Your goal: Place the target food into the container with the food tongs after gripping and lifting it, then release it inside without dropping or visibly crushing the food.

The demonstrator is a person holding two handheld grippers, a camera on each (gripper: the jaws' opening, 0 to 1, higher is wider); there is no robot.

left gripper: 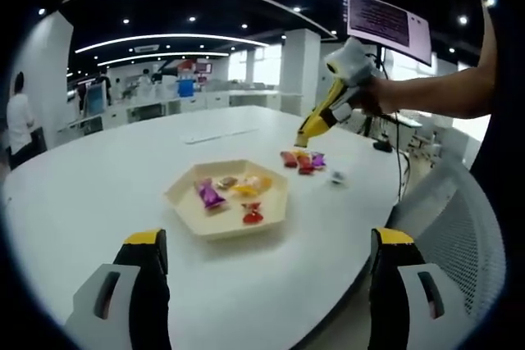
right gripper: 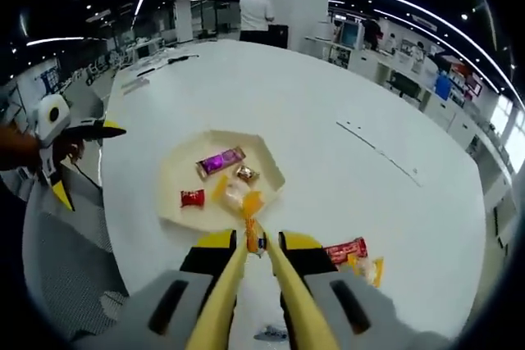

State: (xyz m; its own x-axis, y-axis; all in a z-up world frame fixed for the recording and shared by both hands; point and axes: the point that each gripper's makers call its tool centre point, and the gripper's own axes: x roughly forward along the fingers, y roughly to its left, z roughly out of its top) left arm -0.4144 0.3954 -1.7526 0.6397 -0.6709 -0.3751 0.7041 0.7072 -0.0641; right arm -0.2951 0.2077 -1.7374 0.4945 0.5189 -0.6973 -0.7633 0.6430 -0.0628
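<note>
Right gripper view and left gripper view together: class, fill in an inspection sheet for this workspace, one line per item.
Surface: round white table, a bare stretch in front of the tray.
Job's things: pale six-sided tray holding wrapped sweets; yellow tongs pinching an orange sweet near the tray's rim.
Clutter: loose sweets on the table beside the tray.
Grippers: left gripper jaws apart, holding nothing; right gripper closed on the tongs.
Cables: a dark lead past the table edge.
Surroundings: mesh chair, open office, a person standing.
</note>
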